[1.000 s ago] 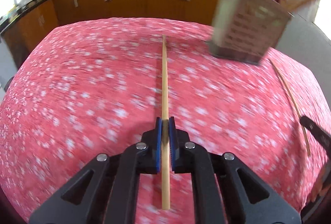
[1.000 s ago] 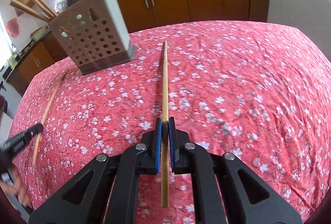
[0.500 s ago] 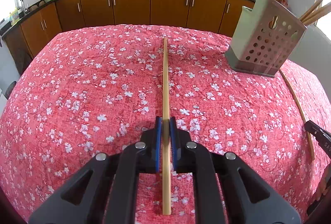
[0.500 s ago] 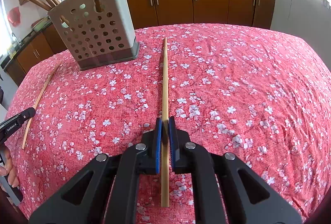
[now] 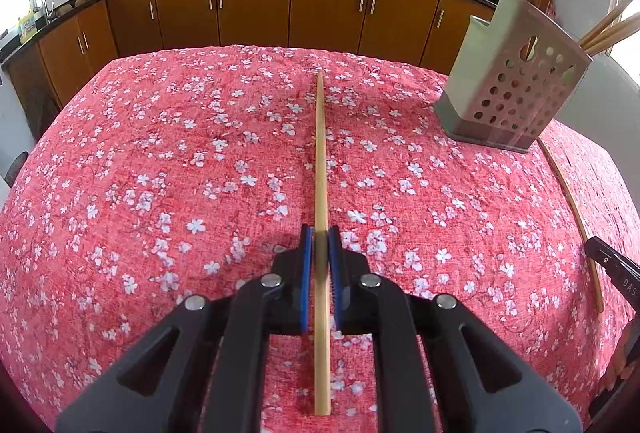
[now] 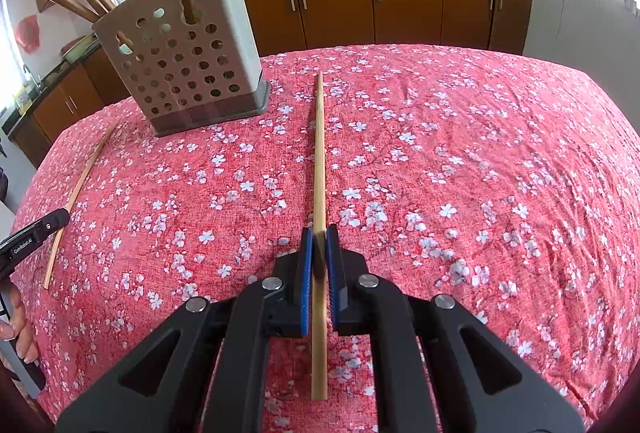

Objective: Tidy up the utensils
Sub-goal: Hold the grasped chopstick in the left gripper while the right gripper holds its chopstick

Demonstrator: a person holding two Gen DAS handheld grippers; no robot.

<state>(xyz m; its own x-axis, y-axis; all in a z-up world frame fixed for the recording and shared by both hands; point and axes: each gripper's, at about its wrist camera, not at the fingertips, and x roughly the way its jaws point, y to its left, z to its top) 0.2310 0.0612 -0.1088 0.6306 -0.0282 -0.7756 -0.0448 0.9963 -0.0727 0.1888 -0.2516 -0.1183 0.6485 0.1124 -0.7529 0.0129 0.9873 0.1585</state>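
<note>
Two chopsticks are in hand at once, one per gripper; the left gripper (image 5: 320, 245) has its blue pads closed tight on a pale wooden chopstick (image 5: 320, 161), and the right gripper (image 6: 318, 245) is clamped the same way on a second chopstick (image 6: 319, 161); each stick runs straight out ahead along the line of the fingers, its long axis matching the way the gripper points, with a short tail sticking back behind the pads. Both hang over the red flowered tablecloth (image 5: 160, 173), angled downward. The perforated utensil holder (image 5: 516, 89), already carrying several sticks and wooden handles, stands ahead and to the right of the left gripper, and ahead and to the left of the right gripper (image 6: 188, 61), so it sits between the two hands; from the right wrist view it looms larger, so I judge the right hand the nearer one. One more loose chopstick (image 6: 78, 189) lies flat on the cloth off to the left of the right gripper, beside the holder's base, close to the tip of the other tool. To drop a stick in, its far end probably has to swing up over the holder's open top, then tip toward vertical.
</note>
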